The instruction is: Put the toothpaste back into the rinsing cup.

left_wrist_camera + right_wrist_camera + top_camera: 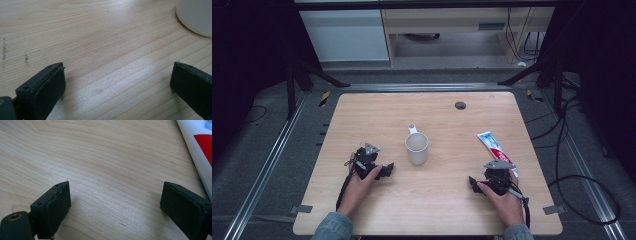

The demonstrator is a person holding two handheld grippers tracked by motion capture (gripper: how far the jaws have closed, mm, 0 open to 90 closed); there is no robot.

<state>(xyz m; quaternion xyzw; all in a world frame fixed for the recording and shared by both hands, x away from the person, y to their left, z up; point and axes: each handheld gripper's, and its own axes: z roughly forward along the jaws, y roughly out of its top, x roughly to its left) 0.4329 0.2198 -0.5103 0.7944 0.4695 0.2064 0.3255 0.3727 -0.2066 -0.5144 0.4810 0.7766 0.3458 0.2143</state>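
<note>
Resting apart, both tongs flank the cup on bare table.

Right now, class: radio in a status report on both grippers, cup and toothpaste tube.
Left gripper open, empty. Right gripper open, empty. Cup upright mid-table; toothpaste tube lying flat beside right gripper. Nothing in the way.

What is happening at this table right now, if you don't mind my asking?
A person sits at a wooden table holding a claw in each hand. The left claw rests on the table beside a white cup, jaws open with nothing between them. The right claw rests near a toothpaste tube, also open and empty. Neither the cup nor the tube is being touched; nothing has been picked up yet.
</note>
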